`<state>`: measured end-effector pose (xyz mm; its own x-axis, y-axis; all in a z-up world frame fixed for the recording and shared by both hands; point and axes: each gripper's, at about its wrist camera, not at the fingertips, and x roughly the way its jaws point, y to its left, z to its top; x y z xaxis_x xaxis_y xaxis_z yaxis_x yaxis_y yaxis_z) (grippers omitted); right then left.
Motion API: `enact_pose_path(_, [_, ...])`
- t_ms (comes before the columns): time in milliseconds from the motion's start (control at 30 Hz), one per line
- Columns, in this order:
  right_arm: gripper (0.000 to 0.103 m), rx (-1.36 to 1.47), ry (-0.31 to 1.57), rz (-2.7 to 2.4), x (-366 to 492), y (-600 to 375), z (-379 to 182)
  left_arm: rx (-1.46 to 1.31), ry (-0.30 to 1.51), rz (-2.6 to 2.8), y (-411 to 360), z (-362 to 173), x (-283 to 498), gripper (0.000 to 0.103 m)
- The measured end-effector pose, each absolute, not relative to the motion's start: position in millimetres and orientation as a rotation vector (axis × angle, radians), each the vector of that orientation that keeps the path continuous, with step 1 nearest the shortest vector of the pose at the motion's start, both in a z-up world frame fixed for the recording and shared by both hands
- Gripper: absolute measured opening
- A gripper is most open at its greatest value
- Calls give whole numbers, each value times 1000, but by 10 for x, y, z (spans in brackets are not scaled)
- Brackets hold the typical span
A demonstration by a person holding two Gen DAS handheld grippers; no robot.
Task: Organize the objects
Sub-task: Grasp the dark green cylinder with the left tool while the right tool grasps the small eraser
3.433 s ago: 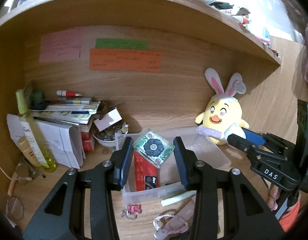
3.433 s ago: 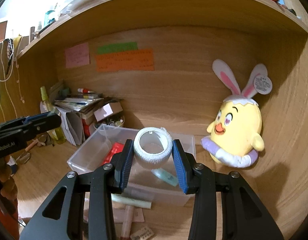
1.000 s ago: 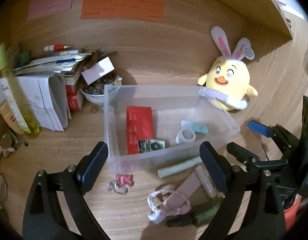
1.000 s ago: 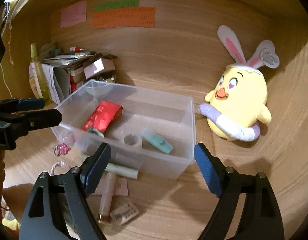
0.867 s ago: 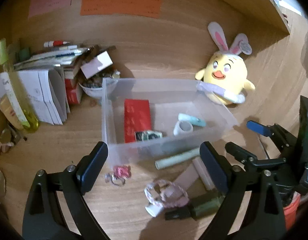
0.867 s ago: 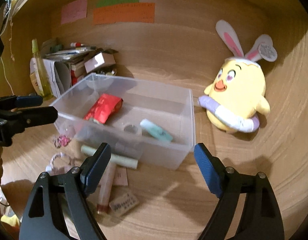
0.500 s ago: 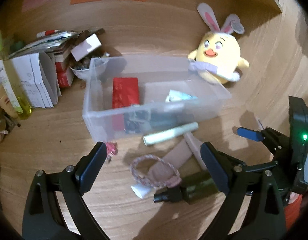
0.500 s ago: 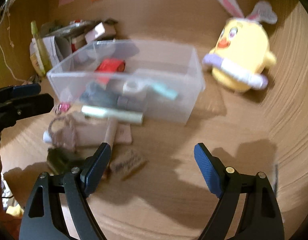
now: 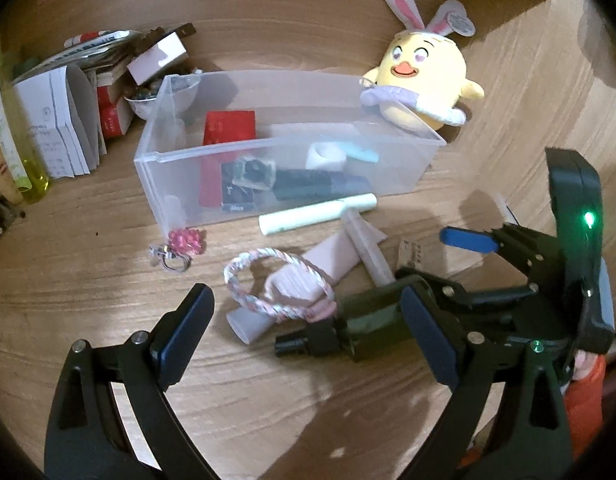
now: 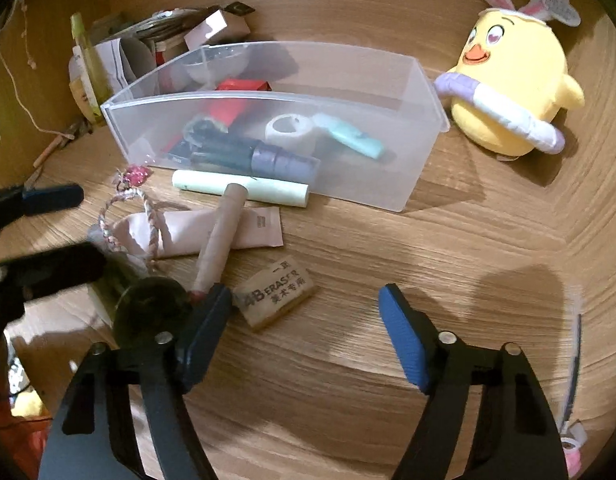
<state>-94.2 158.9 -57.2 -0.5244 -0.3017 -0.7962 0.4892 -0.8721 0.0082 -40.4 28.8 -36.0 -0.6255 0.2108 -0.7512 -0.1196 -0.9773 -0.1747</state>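
Wood-grain table (image 10: 448,240) fills both views, backed by a wooden wall with orange and pink paper notes. On it stands a clear plastic bin (image 10: 408,184) holding a red packet (image 9: 228,128), a white tape roll (image 10: 288,130), a mint-coloured tube (image 10: 350,138), a dark marker (image 10: 244,156) and a small patterned square (image 9: 254,170). A yellow chick plush with bunny ears (image 10: 512,92) sits just beside the bin's right end. At the bin's left end is a heap of papers and small boxes (image 9: 64,120) with a yellow-green bottle (image 9: 16,148).

In front of the bin lie loose things: a pale green stick (image 10: 240,188) touching the front wall, a pink tube (image 10: 212,232) with a tan stick (image 10: 218,240) across it, a braided pink-and-white cord loop (image 9: 276,280), a pink bead charm (image 9: 184,240), a dark green bottle (image 9: 368,316) on its side and a 4B eraser (image 10: 276,292).

The left tool (image 9: 308,332) hangs spread wide over the cord loop and the neck of the dark bottle, pads touching nothing. The right tool (image 10: 304,320) is low over the table, its jaws closing; the eraser lies just ahead of the fingertips, nearer the left one, and the pads press on nothing. Bare wood lies between them.
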Motion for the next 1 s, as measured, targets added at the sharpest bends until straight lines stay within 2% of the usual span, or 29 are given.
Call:
enact_pose_path(133, [62, 1182, 300, -2381, -965, 1573, -569, -1253, -139, 2643, 384, -367, -372, 96])
enact_pose_path(233, [50, 1175, 318, -2366, -971, 1541, -574, -1260, -137, 2622, 445, -393, -370, 96])
enact_pose_path(267, [43, 1175, 332, -2361, -975, 1532, -582, -1261, -142, 2617, 455, -401, -370, 96])
enact_pose_path(333, [38, 1168, 345, -2370, -990, 1528, -589, -1263, -146, 2609, 478, -413, -370, 96])
enact_pose_path(667, [37, 1178, 284, -2432, -969, 1781, -566, -1242, -47, 2601, 732, -459, -372, 95])
enact_pose_path(700, [37, 1177, 272, -2442, -953, 1825, -556, -1243, -44, 2596, 750, -473, -385, 93])
enact_pose_path(767, [37, 1177, 255, -2456, -939, 1874, -539, -1255, -37, 2584, 800, -508, -415, 82])
enact_pose_path(833, [37, 1175, 229, -2468, -920, 1942, -518, -1274, -32, 2577, 822, -550, -450, 68])
enact_pose_path(1000, [37, 1166, 172, -2486, -898, 2055, -480, -1296, -71, 2566, 793, -589, -501, 52])
